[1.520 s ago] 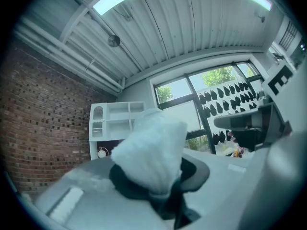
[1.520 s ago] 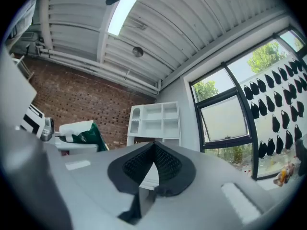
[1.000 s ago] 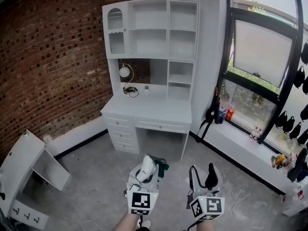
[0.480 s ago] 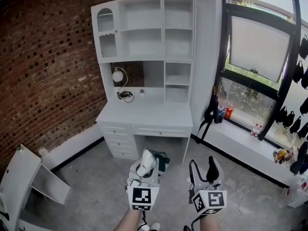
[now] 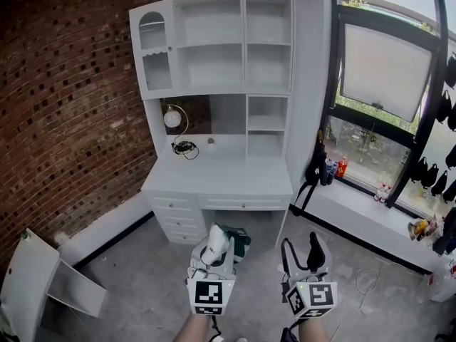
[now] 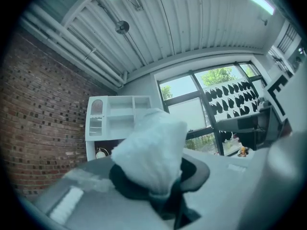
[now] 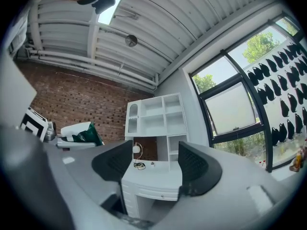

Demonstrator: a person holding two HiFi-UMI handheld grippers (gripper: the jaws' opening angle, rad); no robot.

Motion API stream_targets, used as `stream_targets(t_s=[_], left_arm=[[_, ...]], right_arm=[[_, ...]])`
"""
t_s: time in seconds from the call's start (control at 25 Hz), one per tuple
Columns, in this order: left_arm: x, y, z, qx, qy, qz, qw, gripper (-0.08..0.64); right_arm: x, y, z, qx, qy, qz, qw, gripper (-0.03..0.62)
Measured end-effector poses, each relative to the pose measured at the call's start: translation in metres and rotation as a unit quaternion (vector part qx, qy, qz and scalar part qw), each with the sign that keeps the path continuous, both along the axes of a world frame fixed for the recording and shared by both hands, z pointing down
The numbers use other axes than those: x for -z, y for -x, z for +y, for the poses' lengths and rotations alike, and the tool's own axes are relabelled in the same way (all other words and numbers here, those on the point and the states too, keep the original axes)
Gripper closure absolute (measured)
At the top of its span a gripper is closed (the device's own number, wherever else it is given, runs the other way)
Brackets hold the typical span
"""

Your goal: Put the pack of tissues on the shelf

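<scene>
The tall white shelf unit [image 5: 221,63] on the desk sits larger and more central in the head view than a second ago, so the approach is progressing. The left gripper [image 5: 214,249] keeps its fingers clamped on the soft white-and-green pack of tissues [image 6: 152,150], carried above the floor, short of the tabletop [image 5: 228,184] front edge. The right gripper [image 5: 301,251] has its fingers apart, empty.

no legible text, labels, brands or numbers in any view.
</scene>
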State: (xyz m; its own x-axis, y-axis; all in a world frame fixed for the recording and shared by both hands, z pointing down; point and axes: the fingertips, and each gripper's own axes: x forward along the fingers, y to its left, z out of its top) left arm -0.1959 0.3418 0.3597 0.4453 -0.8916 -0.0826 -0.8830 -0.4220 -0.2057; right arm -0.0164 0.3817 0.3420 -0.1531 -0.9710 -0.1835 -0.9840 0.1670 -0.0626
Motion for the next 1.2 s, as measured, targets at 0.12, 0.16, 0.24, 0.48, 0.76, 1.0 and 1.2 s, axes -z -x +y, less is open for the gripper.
stream_targets(t_s=[0.12,0.16,0.24,0.48,0.76,1.0,1.2], left_arm=[[-0.014,0.001,-0.011,-0.004,0.015,0.0,0.9999,0.455],[-0.018,0.001,-0.015,-0.004,0.021,0.001,0.9998,0.456],[-0.024,0.0,-0.025,-0.004,0.028,0.003,0.9996,0.454],[-0.018,-0.02,-0.061,-0.003,0.025,0.005,0.9997,0.456],[0.009,-0.055,-0.116,0.002,-0.008,0.007,0.9999,0.455],[0.031,-0.099,-0.157,0.0,-0.031,0.0,0.9995,0.455],[0.018,-0.114,-0.184,0.009,-0.014,-0.006,0.9998,0.455]], right_arm=[[-0.009,0.002,-0.012,-0.001,0.013,0.001,1.0,0.301],[-0.011,0.003,-0.017,-0.001,0.017,0.003,1.0,0.301],[-0.016,0.002,-0.028,0.001,0.024,0.007,1.0,0.301],[-0.014,-0.014,-0.066,0.011,0.028,0.008,1.0,0.301],[0.012,-0.052,-0.121,0.02,-0.001,0.015,1.0,0.301],[0.031,-0.089,-0.163,0.034,-0.019,0.022,0.999,0.301],[0.017,-0.106,-0.196,0.048,-0.004,0.019,0.999,0.301]])
